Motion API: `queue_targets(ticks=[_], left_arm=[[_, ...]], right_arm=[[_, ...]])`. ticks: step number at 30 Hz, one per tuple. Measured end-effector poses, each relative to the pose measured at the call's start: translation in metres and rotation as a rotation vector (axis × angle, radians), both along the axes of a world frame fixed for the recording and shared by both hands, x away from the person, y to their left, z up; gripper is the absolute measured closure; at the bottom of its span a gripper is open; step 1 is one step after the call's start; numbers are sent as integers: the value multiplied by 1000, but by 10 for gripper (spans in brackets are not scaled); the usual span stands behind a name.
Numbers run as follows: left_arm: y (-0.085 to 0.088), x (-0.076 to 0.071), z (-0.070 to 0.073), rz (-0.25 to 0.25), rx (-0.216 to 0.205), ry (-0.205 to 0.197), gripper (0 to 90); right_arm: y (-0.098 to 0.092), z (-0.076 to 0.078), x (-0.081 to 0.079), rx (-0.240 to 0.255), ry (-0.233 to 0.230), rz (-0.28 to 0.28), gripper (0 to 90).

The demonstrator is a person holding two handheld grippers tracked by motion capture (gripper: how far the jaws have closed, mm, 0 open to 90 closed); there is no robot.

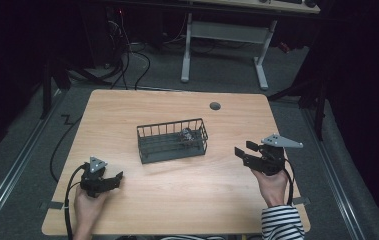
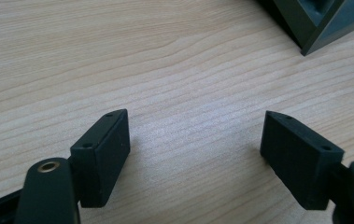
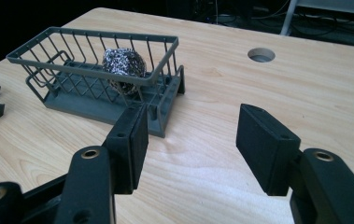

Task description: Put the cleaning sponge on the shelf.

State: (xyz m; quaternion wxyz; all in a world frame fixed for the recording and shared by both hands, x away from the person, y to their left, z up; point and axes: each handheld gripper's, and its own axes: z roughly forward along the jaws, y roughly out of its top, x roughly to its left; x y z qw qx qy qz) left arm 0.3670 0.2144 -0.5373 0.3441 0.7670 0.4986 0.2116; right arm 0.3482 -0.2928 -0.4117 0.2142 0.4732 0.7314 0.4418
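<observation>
A dark grey wire basket (image 1: 172, 141) stands in the middle of the wooden table (image 1: 127, 110). Inside it, at its right end, lies a silvery steel-wool ball (image 1: 187, 135). In the right gripper view the ball (image 3: 124, 63) rests against the basket's (image 3: 95, 100) near wall. My left gripper (image 1: 118, 178) is open near the table's front left, its jaws low over bare wood (image 2: 193, 135). My right gripper (image 1: 244, 150) is open to the right of the basket, a short way from it, with nothing between its jaws (image 3: 191, 140). A basket corner (image 2: 315, 23) shows in the left gripper view.
A round cable hole (image 1: 215, 106) sits in the table's far right part. Beyond the table stand a white desk frame (image 1: 227, 40) and loose cables (image 1: 127, 60) on the floor. A striped sleeve (image 1: 282, 222) comes in at the bottom right.
</observation>
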Motion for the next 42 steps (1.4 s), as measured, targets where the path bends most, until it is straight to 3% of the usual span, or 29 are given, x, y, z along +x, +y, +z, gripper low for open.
queue_targets(ticks=[18, 33, 42], left_arm=[[0, 0, 0, 0, 0, 0, 247], [0, 0, 0, 1, 0, 0, 249], [0, 0, 0, 1, 0, 0, 249]], right_arm=[[-8, -39, -12, 58, 46, -19, 437], [-4, -67, -13, 60, 84, -30, 435], [1, -81, -9, 34, 104, -49, 435]])
